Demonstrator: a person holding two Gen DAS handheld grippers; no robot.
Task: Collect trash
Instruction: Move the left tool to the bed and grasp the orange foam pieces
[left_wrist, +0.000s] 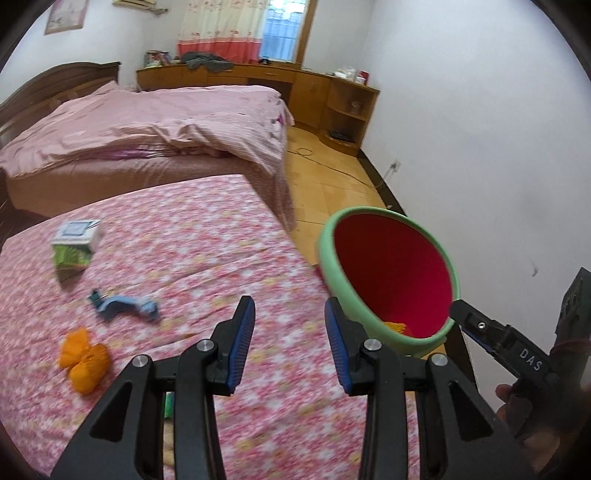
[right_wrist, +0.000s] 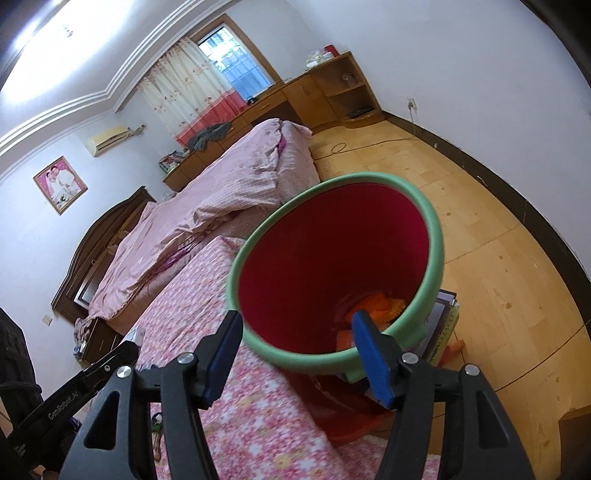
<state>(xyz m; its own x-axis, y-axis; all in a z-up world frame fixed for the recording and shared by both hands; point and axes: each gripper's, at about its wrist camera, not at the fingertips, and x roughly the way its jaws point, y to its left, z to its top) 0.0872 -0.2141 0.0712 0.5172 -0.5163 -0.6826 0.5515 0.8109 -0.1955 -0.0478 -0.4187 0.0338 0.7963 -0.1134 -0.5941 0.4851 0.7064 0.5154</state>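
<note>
Landmark: the floral-covered table (left_wrist: 207, 236).

Left gripper (left_wrist: 290, 339) is hovering over the table's near right part, jaws spread wide, nothing between the blue pads (left_wrist: 243, 332).

Right gripper (right_wrist: 295, 354) is hanging just off the table's right edge, at the near rim of the bin (right_wrist: 332, 266). Jaws standing wide apart; the right pad is overlapping the bin's near rim in the right wrist view, the left pad is sitting outside it. Cannot tell whether either pad is touching the rim. Nothing is being clamped.

The bin, green outside and red inside, is sitting off the table's right edge, mouth tilted toward the cameras. Orange scraps (right_wrist: 373, 306) are lying at its bottom.

Trash lying on the table:
- green-and-white carton (left_wrist: 75, 245), far left part
- blue crumpled wrapper (left_wrist: 125, 304), nearer than the carton, left of the left gripper
- orange crumpled piece (left_wrist: 85, 360), near left part, closest to the camera

All three are lying apart from each other and well apart from the bin.
</note>
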